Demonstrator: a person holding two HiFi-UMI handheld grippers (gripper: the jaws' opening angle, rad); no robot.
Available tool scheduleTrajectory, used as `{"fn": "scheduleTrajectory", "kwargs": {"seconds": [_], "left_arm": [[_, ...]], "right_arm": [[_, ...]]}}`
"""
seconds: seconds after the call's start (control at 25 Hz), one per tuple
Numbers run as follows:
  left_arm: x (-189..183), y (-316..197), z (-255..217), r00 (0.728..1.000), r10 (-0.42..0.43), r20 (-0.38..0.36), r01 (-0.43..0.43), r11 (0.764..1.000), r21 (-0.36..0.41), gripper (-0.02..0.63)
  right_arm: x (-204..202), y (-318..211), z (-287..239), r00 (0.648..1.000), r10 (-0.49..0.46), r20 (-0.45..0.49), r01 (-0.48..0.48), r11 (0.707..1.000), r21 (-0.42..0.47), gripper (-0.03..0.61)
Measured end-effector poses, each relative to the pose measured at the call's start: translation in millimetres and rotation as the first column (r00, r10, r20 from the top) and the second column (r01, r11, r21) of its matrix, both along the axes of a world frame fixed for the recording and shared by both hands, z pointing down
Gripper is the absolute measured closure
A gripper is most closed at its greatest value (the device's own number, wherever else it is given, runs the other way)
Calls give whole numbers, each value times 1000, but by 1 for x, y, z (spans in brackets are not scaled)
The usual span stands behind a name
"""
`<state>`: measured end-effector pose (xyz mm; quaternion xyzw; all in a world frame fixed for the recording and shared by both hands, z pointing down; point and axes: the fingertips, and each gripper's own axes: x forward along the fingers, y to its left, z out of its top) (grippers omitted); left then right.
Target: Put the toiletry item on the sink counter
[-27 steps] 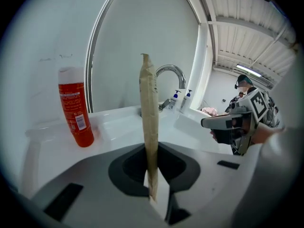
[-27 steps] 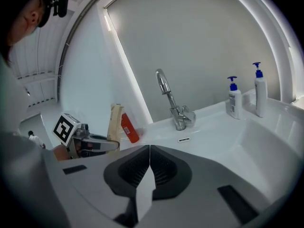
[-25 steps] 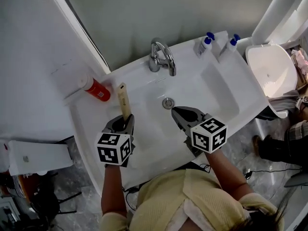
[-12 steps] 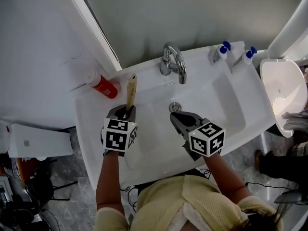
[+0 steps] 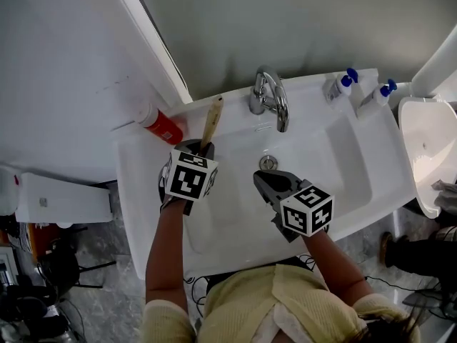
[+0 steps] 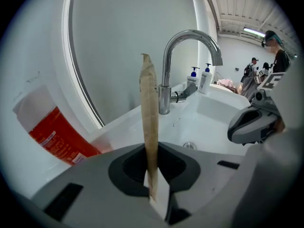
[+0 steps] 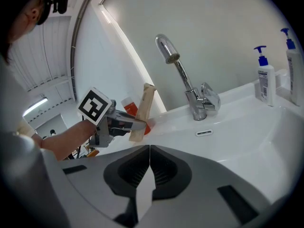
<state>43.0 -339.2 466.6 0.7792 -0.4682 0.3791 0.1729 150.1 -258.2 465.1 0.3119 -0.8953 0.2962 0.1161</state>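
My left gripper (image 6: 152,186) has its jaws pinched nearly together on the lower end of a flat tan tube (image 6: 149,113). The tube stands up from between the pads, crimped end away from me. My right gripper (image 7: 146,175) has its jaws closed on nothing and hangs over the basin (image 5: 235,213), just in front of the drain (image 5: 268,163).

The tube is in the air over the back left part of the sink counter (image 5: 139,191). It points at the back edge, between the red bottle (image 5: 161,124) at the back left corner and the faucet (image 5: 270,97) at the middle of the back edge.

As I judge it, the step in hand is setting the tube down. To do it well I would:
- lower it onto the flat strip behind the basin's left rim;
- stay clear of the red bottle so I don't nudge it;
- tip the tube until it lies on its broad side, since edge-on it would fall;
- let go only once the counter carries it.

My right gripper should stay out of the way.

The left gripper view shows the grip best: the tube is edge-on and thin, with the pads on both its faces. It does not show how high the tube is. The head view places the tube along the counter's back edge, and it also takes in the two pump bottles (image 5: 343,86) at the back right corner. The right gripper view alone shows the tube's broad face, tilted, with the red bottle behind it. None of the views tells me whether the tube's lower end touches the counter.
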Motion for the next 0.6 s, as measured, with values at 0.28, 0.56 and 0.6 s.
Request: {"fn": "scheduleTrajectory", "kwargs": {"seconds": [0.28,0.56,0.6], "left_arm": [[-2,-24,10,982,68,174,-67,998,-16,548],[-2,-42,24,953,132,274,-118,991,-66,548],[-2,-43,27,949,141,281,-125,989,-74,548]], "right_arm": [[-6,-4,7,1000,-27,2,27,999,-17,552],[-3,-9,14,1000,-30,0,30,999,-33,551],[-2,-10,14,1000,-28,0,28,999,-34,551]]}}
